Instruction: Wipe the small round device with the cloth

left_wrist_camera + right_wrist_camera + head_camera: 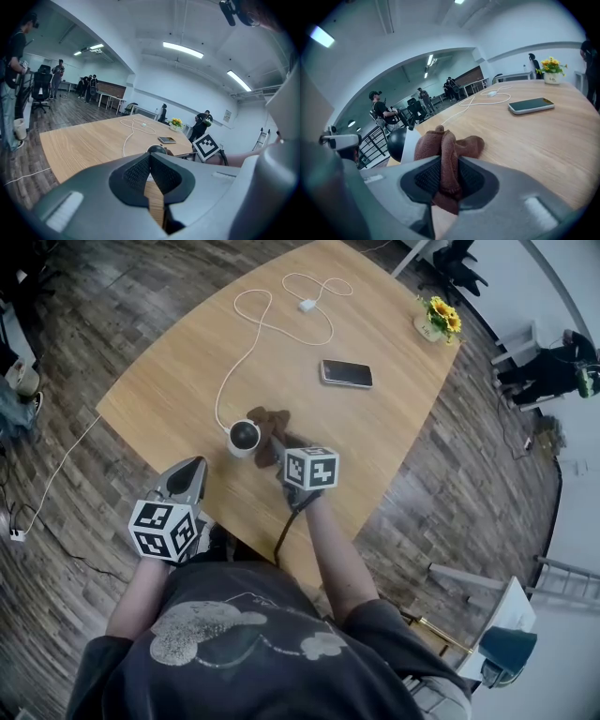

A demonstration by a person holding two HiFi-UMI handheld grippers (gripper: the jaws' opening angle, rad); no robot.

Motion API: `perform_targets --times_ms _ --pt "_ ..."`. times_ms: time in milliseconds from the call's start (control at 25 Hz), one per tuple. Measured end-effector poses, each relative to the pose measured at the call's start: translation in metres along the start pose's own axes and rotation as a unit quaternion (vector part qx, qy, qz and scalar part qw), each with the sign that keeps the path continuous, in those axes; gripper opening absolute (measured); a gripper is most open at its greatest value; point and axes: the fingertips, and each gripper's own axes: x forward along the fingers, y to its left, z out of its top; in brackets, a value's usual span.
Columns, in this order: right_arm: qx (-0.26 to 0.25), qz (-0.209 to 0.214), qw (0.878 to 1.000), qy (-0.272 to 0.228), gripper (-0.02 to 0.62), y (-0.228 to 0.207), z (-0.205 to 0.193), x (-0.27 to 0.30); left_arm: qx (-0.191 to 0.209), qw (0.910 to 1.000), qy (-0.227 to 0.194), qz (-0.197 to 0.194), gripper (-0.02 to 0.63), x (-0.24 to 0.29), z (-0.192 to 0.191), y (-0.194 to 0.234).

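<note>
Looked steeply down on a pale wooden table [394, 418] in a large room with a dark plank floor.

Near the table's close edge, a small round device [244, 437]: a black ball set in a white base, upright. Just to its right and close against it, a bunched brown cloth [267, 427], resting on the tabletop at the device's side and not over its top.

Right gripper [281, 454] clamped on the near end of that cloth. Fabric pinched between the two jaw pads, the rest puffed out ahead toward the device.

Left gripper [192, 467] held apart from both, at the near table edge, below and to the left of the device. Jaws pressed together with nothing between them, tips aimed toward the device.

From the device, a white cable [246, 338] looping away across the wood to a small white plug [307, 306].

Farther back, well apart from the device, a dark phone [346, 373] lying flat. At the far right corner, a small pot of yellow flowers [439, 317].

Beyond the table, several people standing about the room.
</note>
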Motion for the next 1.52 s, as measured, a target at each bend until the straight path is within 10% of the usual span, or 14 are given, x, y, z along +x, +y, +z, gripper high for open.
perform_targets --times_ms 960,1520 --pt "-0.027 0.036 0.988 -0.147 0.077 0.029 0.057 -0.082 0.028 0.9976 -0.035 0.053 0.018 -0.001 0.030 0.010" --pt "-0.038 -0.004 0.989 -0.142 0.077 0.105 0.075 -0.058 0.026 0.9986 0.002 -0.046 0.018 0.029 0.040 0.060"
